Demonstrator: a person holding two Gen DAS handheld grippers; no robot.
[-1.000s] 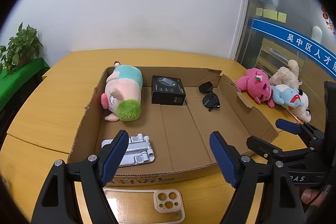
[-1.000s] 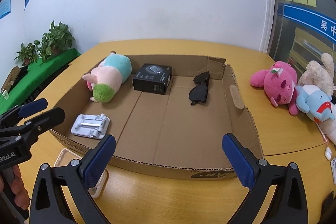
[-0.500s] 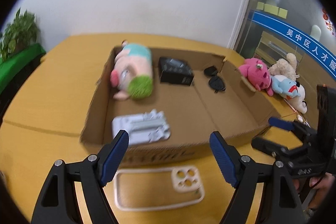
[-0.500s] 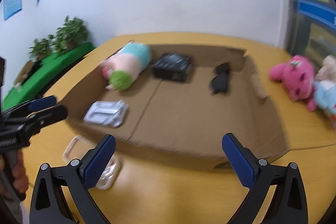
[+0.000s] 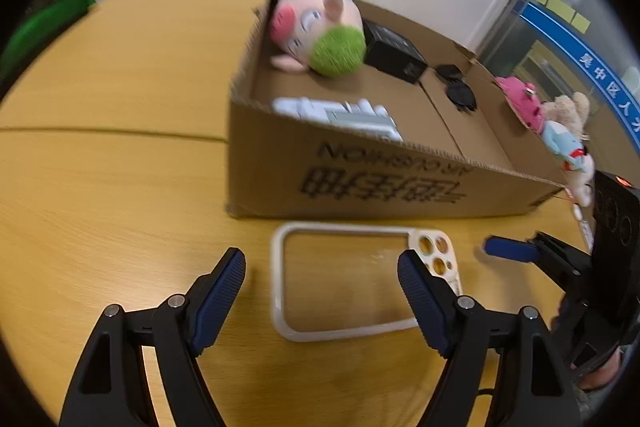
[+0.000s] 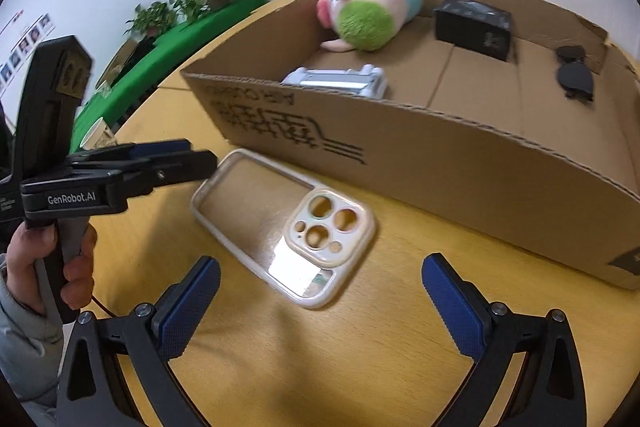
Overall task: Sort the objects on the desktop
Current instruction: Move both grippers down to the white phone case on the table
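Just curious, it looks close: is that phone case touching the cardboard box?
Apart. The right wrist view shows a strip of bare table between the phone case and the cardboard box.

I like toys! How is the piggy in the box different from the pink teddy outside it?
The piggy lies inside the box; the pink teddy sits outside, past its far wall. The piggy is pale pink with a fuzzy green patch; the teddy is bright pink all over. The piggy lies alone; the teddy touches other plush toys. Both are soft toys.

Cream phone case (image 6: 282, 223), brown cardboard box (image 6: 460, 163), blue-padded black tongs (image 6: 320, 289).
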